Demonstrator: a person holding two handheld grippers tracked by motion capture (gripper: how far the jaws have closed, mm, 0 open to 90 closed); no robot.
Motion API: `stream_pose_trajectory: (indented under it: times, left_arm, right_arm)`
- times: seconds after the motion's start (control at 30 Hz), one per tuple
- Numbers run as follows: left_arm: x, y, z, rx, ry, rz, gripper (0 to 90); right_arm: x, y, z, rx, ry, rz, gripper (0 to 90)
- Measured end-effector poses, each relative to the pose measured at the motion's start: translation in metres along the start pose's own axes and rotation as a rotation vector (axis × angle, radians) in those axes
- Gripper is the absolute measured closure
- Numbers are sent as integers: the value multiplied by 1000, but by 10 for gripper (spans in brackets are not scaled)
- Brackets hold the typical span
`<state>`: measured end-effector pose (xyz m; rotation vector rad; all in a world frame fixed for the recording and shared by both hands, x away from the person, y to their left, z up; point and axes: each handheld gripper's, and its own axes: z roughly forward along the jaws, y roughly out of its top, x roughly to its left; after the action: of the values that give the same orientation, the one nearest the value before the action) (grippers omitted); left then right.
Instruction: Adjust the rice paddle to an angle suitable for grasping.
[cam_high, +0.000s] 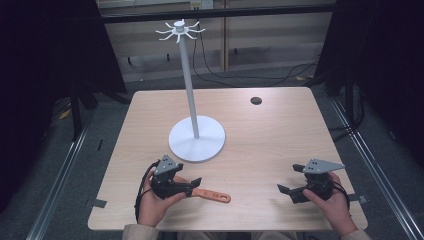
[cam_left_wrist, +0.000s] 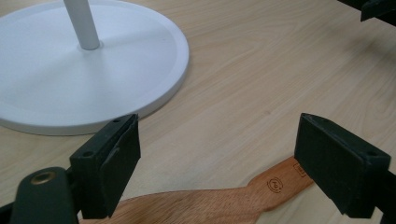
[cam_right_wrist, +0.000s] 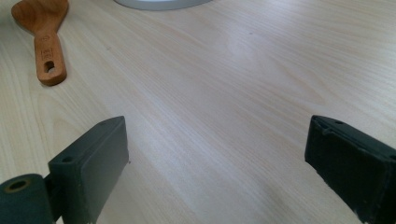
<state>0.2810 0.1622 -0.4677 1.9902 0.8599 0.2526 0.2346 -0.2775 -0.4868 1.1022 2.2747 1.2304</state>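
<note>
High view puts the left tool (cam_high: 192, 187) at the lower left of the frame, low over a wooden spatula (cam_high: 214, 195) that lies flat on the bench (cam_high: 280, 135). Its jaws stand open, and in the left gripper view the spatula's handle (cam_left_wrist: 224, 200) runs across the bottom of the frame between them, with neither pad touching it. So the pick-up looks to be at its very start: the tool is lined up on the handle but nothing is gripped or lifted yet. Closing on the handle, raising it and carrying it away all remain, and hanging it on the stand is my guess at the goal.

The right tool (cam_high: 292, 182) sits at the lower right, jaws wide open and holding nothing, well apart from the spatula. In the right gripper view the spatula (cam_right_wrist: 44, 37) shows at the upper left, its end with the hanging hole pointing toward the camera.

For room, a white stand (cam_high: 196, 139) rises just above the left tool in the high view, its round base near the spatula and its hooks (cam_high: 179, 30) at the top centre. The base rim (cam_left_wrist: 180, 70) lies close to the upper left jaw, so a lift should go straight up. The bench's near edge is close below both hands; the centre and right of the bench lie bare, apart from 1 small dark disc (cam_high: 256, 100) at the upper right.
</note>
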Motion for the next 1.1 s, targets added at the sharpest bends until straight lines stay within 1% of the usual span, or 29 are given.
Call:
stream_pose_trajectory:
  times: [0.07, 0.13, 0.2, 0.23, 0.27, 0.3, 0.33, 0.37, 0.4, 0.43, 0.47, 0.5, 0.53, 0.57, 0.6, 0.63, 0.7, 0.73, 0.8, 0.83, 0.87, 0.97, 1.03, 1.07, 1.1]
  left_arm:
    - [-1, -1, 0, 15, 0, 8, 145]
    - [-2, -2, 0, 20, -4, 14, 155]
    - [-4, -3, -1, 35, -9, 29, 192]
    - [-4, -3, -1, 35, -9, 29, 237]
    - [-8, -2, -3, 54, -23, 57, 303]
    - [-8, -2, -3, 54, -23, 57, 398]
    - [-11, -2, -5, 69, -25, 76, 398]
    - [-11, -2, -6, 83, -43, 78, 502]
    - [-15, -2, -8, 105, -84, 91, 640]
    - [-15, -2, -8, 105, -84, 91, 701]
    - [-18, -4, -10, 146, -104, 80, 761]
    - [-19, -4, -11, 167, -112, 87, 796]
    - [-21, -6, -11, 171, -123, 85, 825]
    - [-22, -7, -11, 188, -140, 88, 849]
    - [-22, -7, -11, 188, -140, 88, 868]
    - [-25, -11, -10, 215, -143, 92, 875]
    - [-26, -13, -8, 224, -147, 93, 895]
    - [-31, -16, -2, 259, -152, 115, 897]
    - [-32, -17, 0, 262, -158, 116, 897]
    - [-35, -18, 4, 279, -161, 124, 900]
    - [-36, -19, 7, 283, -161, 125, 900]
    - [-37, -21, 14, 305, -153, 136, 900]
    - [-37, -21, 17, 313, -157, 141, 899]
    - [-38, -22, 20, 312, -154, 145, 897]
    - [-39, -22, 22, 305, -162, 142, 895]
  right_arm:
    - [-1, 0, -1, -3, -2, -3, 59]
    - [-1, 1, -1, -5, -2, -2, 59]
    - [0, 1, 0, -8, 1, -7, 59]
    - [0, 2, 0, -5, 1, -4, 59]
    - [0, 2, 1, -6, 2, -6, 59]
    - [0, 2, 1, -6, 2, -6, 59]
    - [0, 2, 1, -5, 5, -7, 59]
    - [0, 3, 2, -5, 7, -9, 59]
    - [0, 4, 4, -7, 8, -8, 59]
    - [0, 4, 4, -7, 8, -8, 59]
    - [0, 6, 6, -8, 11, -10, 59]
    - [1, 7, 7, -9, 12, -8, 59]
    - [1, 8, 9, -10, 15, -9, 59]
    - [1, 10, 10, -10, 20, -11, 59]
    - [2, 11, 12, -11, 24, -17, 59]
    - [3, 12, 13, -9, 29, -19, 59]
    - [5, 15, 17, -11, 40, -26, 59]
    - [6, 16, 18, -9, 41, -31, 59]
    - [7, 16, 20, -8, 46, -36, 59]
    - [8, 18, 21, -8, 49, -35, 59]
    - [8, 18, 22, -11, 50, -41, 59]
    - [8, 17, 22, -6, 48, -38, 59]
    - [7, 17, 21, -6, 48, -35, 59]
    - [7, 16, 20, -6, 46, -34, 59]
    - [6, 16, 19, -10, 44, -31, 59]
